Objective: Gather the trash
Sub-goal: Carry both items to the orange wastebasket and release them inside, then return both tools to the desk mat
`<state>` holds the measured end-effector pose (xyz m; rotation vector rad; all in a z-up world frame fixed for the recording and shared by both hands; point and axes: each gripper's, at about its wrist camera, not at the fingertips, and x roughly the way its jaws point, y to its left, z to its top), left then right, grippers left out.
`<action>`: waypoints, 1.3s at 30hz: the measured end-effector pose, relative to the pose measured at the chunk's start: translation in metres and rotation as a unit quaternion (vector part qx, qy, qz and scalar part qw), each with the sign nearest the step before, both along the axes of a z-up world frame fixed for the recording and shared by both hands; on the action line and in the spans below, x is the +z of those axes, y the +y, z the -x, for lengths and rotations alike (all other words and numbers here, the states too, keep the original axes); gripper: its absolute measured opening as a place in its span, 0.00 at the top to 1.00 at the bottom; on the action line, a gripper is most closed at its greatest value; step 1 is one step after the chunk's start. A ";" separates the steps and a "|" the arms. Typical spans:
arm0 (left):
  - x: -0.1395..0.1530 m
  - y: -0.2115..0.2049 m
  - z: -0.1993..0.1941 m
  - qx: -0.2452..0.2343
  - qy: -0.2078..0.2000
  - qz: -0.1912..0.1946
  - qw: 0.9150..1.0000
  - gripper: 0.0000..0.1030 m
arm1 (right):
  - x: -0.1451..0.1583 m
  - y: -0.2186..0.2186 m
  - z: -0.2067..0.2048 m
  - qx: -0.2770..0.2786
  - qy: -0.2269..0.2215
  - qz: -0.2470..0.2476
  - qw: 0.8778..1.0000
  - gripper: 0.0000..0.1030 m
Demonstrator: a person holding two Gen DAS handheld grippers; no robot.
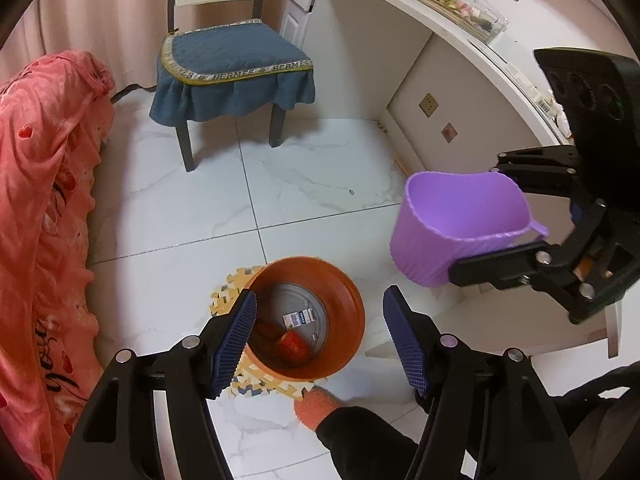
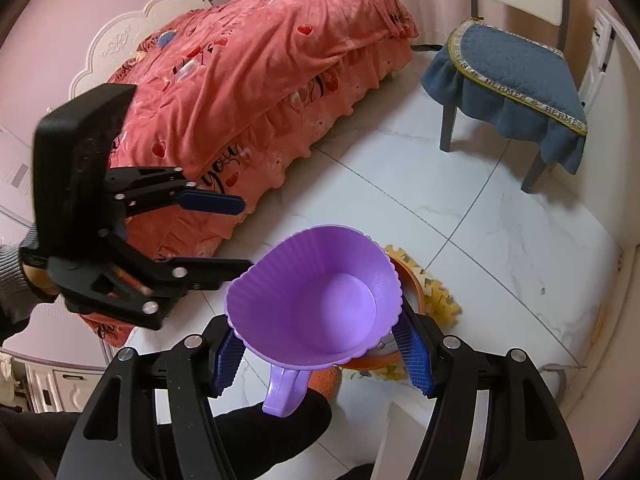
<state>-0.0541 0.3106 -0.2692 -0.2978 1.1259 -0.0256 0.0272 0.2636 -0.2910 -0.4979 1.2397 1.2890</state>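
- Orange bin (image 1: 320, 320) stands on the white tiled floor (image 1: 312, 184), on a yellow foam mat (image 1: 228, 296), with red scraps (image 1: 294, 344) and a small white-and-blue packet (image 1: 298, 317) lying in its bottom
- Left tongs (image 1: 320, 332) hang over the bin with the jaws apart and nothing between the blue pads; one pad overlaps the bin's rim in the left wrist view, and contact cannot be told
- Right tongs (image 2: 324, 350) grip a purple cup (image 2: 320, 300) by its ribbed sides, mouth tilted toward the camera, handle pointing down; nothing shows inside the cup
- In the right wrist view the cup is in front of the bin and hides most of it
- Foot in an orange sock (image 1: 316, 406) touches the mat's edge
- Chair with a blue cover (image 1: 232, 68) stands further off, a pink bedspread (image 1: 44, 208) to the side, a white desk (image 1: 440, 24) behind the cup
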 end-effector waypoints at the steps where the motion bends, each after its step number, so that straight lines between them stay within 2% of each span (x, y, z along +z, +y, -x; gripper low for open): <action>1: 0.000 0.001 0.003 0.002 0.005 0.001 1.000 0.35 | -0.002 0.003 0.000 0.001 -0.001 0.000 1.000 0.35; 9: -0.005 0.005 0.009 0.012 0.021 0.004 1.000 0.35 | -0.015 0.013 0.003 -0.001 -0.011 0.019 1.000 0.27; 19: 0.001 0.005 0.004 0.011 0.022 0.003 1.000 0.35 | -0.002 0.003 -0.002 -0.010 -0.009 0.014 1.000 0.27; 24: 0.018 -0.005 0.001 0.004 0.018 -0.006 1.000 0.35 | 0.018 -0.010 -0.005 -0.016 -0.007 0.005 1.000 0.27; 26: 0.028 -0.010 0.000 0.001 0.010 -0.012 1.000 0.23 | 0.031 -0.018 -0.006 -0.020 -0.006 -0.004 1.000 0.27; 30: 0.049 -0.023 -0.001 -0.003 -0.007 -0.020 1.000 0.22 | 0.056 -0.033 -0.007 -0.029 -0.009 -0.019 0.999 0.26; 33: 0.065 -0.033 -0.003 -0.003 -0.011 -0.035 0.999 0.19 | 0.076 -0.048 -0.010 -0.037 -0.015 -0.031 0.999 0.22; 35: 0.078 -0.038 -0.003 0.002 -0.021 -0.047 0.999 0.13 | 0.091 -0.059 -0.012 -0.045 -0.019 -0.040 0.998 0.21; 39: 0.104 -0.050 -0.005 0.011 -0.045 -0.055 0.997 0.12 | 0.116 -0.080 -0.017 -0.065 -0.026 -0.055 0.996 0.14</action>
